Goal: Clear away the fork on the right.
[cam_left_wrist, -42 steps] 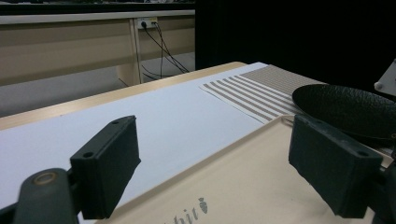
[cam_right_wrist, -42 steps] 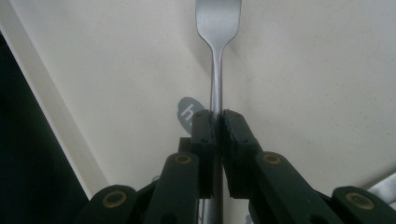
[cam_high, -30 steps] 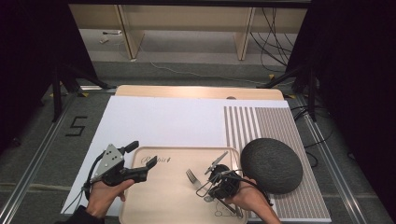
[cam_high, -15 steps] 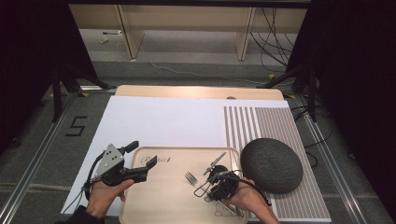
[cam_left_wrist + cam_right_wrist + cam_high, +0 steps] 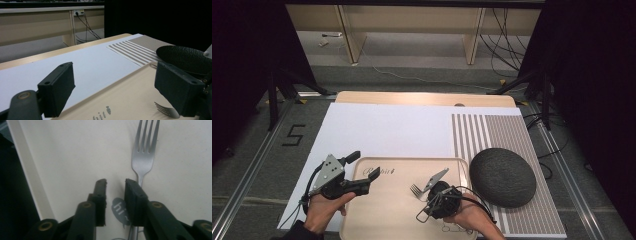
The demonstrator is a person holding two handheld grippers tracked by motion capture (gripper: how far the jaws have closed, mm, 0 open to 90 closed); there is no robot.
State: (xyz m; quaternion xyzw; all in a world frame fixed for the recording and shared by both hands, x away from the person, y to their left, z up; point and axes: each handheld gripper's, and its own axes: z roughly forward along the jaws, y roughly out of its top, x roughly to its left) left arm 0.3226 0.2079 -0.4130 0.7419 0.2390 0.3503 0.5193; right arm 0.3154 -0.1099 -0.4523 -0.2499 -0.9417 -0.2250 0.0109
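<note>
over the pale wooden tray point(image 5: 377, 220), the right gripper point(image 5: 115, 182) has just been closing, its jaws a narrow gap apart and empty; the thin silver metal fork point(image 5: 143, 157) lies flat at one o'clock, handle under the right jaw. shifting rightward to straddle that slim, slippery handle before squeezing seems wise. the left gripper point(image 5: 120, 85) hangs wide open, empty. at three o'clock sits a dark, pebbled dome-shaped bowl point(image 5: 502, 176).

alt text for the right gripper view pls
A silver metal fork lies flat on a pale beige tray, tines pointing away. The right gripper's two black tongs stand slightly apart just left of its handle, with nothing between them.
</note>
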